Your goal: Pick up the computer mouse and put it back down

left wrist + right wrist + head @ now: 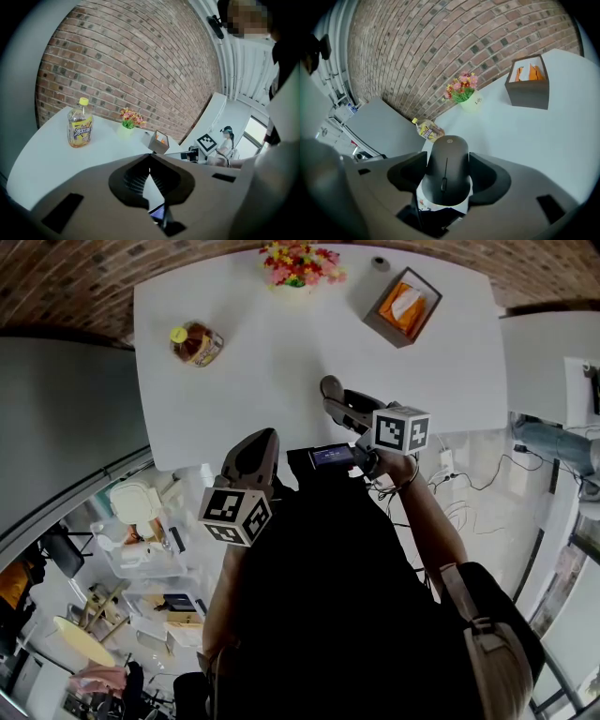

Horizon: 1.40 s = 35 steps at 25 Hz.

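Person's dark top (328, 596) filled the near part of the head view, with a bag strap (466, 607) over the right shoulder. The left gripper (262, 437) sat at the near edge of the white tabletop (272, 381), to the left of the right gripper. In the left gripper view, the left gripper (150, 156) had its jaws together at the tips with nothing held. Only a sliver of tabletop showed through the gap behind the tips.

The right gripper (336, 401) reached further over the tabletop, near centre, angled down. Its jaws stood wide and were clamped on the mouse (330, 387). In the right gripper view, the right gripper (447, 161) had the dark mouse (446, 176) lengthwise between the jaws, one jaw against each side, nose pointing far. The mouse was over the tabletop, a little in from the near edge and well apart from the other things. Couldn't tell if its underside touched the surface.

The bottle (197, 343) (79, 129) (426, 130) was at far left, upright, with a yellow cap, yellow label and amber drink. The flowers (300, 265) (130, 118) (464, 89) stood at the far edge, middle, in a pale pot. The box (403, 307) (159, 142) (528, 82) was at far right, dark, open on top, with something orange inside. A small grey roll (380, 263) lay near the box on its far side.

A brick wall (140, 61) stood behind the far edge of the tabletop. There was clutter (141, 549) on the floor at near left and cables (469, 484) on the floor at right.
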Motion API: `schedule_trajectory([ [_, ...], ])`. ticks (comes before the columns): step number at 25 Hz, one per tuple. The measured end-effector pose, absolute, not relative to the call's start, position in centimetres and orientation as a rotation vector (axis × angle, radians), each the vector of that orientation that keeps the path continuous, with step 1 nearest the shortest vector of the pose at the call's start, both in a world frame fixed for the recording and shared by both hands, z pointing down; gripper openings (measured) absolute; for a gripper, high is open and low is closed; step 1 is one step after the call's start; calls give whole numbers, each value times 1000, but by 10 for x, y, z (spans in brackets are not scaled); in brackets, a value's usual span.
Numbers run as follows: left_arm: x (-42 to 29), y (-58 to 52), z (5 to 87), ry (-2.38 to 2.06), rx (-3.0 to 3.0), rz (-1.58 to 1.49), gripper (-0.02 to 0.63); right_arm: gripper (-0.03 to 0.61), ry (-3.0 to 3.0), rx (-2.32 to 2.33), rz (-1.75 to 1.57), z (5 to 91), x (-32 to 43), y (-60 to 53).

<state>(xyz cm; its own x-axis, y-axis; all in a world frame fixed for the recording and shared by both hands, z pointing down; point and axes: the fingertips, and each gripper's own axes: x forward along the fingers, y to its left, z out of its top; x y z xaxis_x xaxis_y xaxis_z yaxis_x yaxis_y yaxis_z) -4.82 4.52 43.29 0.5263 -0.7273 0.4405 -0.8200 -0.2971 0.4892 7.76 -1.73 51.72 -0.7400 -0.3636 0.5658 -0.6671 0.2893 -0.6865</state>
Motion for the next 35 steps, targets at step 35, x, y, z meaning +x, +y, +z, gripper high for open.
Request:
schedule_trajectory([
  [35,-56,50,435,-1268,2066,185,9,295,-1889,1008,1061,636,110,-28],
])
